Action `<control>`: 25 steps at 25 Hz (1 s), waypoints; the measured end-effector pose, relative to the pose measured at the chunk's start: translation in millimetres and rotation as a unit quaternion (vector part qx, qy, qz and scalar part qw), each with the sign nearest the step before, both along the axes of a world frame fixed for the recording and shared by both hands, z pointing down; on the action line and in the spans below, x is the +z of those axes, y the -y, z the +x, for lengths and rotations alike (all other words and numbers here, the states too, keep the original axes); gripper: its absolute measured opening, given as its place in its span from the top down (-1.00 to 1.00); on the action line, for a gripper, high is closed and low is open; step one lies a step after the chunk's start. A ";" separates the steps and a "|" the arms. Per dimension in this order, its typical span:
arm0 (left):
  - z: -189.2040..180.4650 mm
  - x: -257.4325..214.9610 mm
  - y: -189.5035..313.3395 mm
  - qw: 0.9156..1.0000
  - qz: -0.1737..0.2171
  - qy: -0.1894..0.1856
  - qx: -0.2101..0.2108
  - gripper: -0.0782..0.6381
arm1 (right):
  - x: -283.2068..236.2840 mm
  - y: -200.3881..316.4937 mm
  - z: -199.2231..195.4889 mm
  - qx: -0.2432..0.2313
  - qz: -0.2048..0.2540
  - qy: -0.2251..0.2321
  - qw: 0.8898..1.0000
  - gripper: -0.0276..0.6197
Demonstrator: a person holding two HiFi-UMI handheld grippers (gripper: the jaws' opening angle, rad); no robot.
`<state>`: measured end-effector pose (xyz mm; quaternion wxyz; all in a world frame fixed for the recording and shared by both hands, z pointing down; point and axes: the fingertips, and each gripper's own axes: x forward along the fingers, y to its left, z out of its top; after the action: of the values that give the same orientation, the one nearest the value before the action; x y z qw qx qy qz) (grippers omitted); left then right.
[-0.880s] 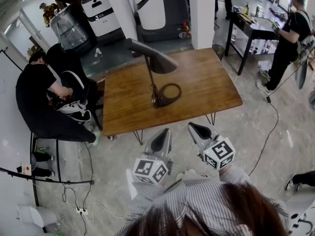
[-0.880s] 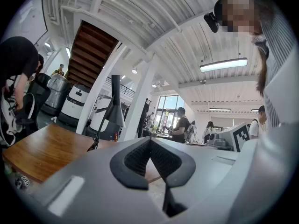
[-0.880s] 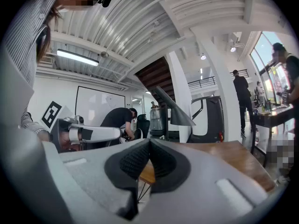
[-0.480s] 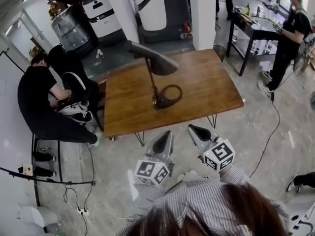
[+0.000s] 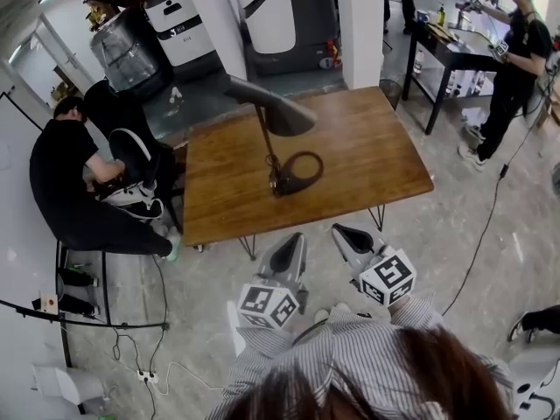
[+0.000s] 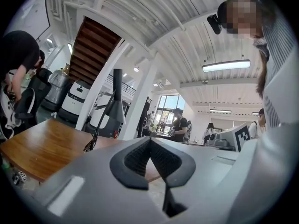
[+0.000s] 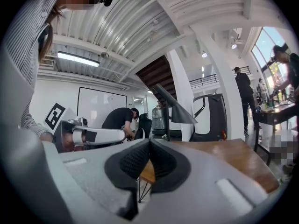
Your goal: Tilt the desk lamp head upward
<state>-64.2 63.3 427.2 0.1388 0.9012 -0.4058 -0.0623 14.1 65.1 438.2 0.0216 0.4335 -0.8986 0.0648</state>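
1. Wooden worktop (image 5: pixel 376 151), brown and bare except for the desk lamp, stands on thin metal legs over a grey floor (image 5: pixel 437 252).
2. The desk lamp (image 5: pixel 278 147) stands about midway along the worktop, its ring-shaped base (image 5: pixel 299 171) a little nearer the near edge than the far one.
3. A thin upright stem (image 5: pixel 266 143) rises from the base to the dark grey lamp head (image 5: pixel 273 108).
4. The head slants: its narrow end points toward the far left corner, and its wide end hangs lower, over the middle of the worktop.
5. In the right gripper view the lamp head (image 7: pixel 176 110) slopes down to the right.
6. The left gripper (image 5: pixel 292 240) is level over the floor, short of the near edge and well apart from the lamp. Its jaws are pressed together with nothing between them.
7. The right gripper (image 5: pixel 344 232) is just beside it, also short of the near edge. Its jaws are likewise closed and empty.
8. A person in black (image 5: pixel 66 182) crouches beyond the left edge of the worktop.
9. Another person (image 5: pixel 516 55) stands at a black table (image 5: pixel 451 55) past the far right corner.
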 end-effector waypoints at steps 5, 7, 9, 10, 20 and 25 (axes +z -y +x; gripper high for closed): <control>10.7 0.1 10.8 1.000 -0.001 -0.009 0.000 0.76 | 4.0 8.8 12.3 -0.003 -0.002 0.004 1.000 0.91; 14.6 3.6 14.0 1.000 -0.004 -0.010 -0.003 0.76 | 5.8 14.3 17.1 -0.007 -0.003 0.004 1.000 0.91; 16.8 9.6 16.6 1.000 -0.008 -0.008 -0.008 0.76 | 7.2 19.2 19.9 -0.012 0.003 0.010 1.000 0.91; 17.7 12.0 18.5 1.000 -0.007 -0.003 -0.011 0.76 | 7.7 21.4 21.2 -0.015 0.007 0.014 1.000 0.91; -54.4 -62.6 118.3 0.950 0.180 0.243 -0.082 0.53 | 36.9 110.6 -7.7 -0.041 -0.007 -0.033 0.999 0.87; -87.6 -106.8 173.6 0.923 0.215 0.306 -0.094 0.47 | 41.6 167.8 -48.7 -0.044 -0.005 -0.035 0.998 0.84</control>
<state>-151.8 -110.3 320.4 -0.1959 0.8422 -0.4881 0.1183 -34.6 -102.7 479.8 0.0578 0.3951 -0.9153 0.0536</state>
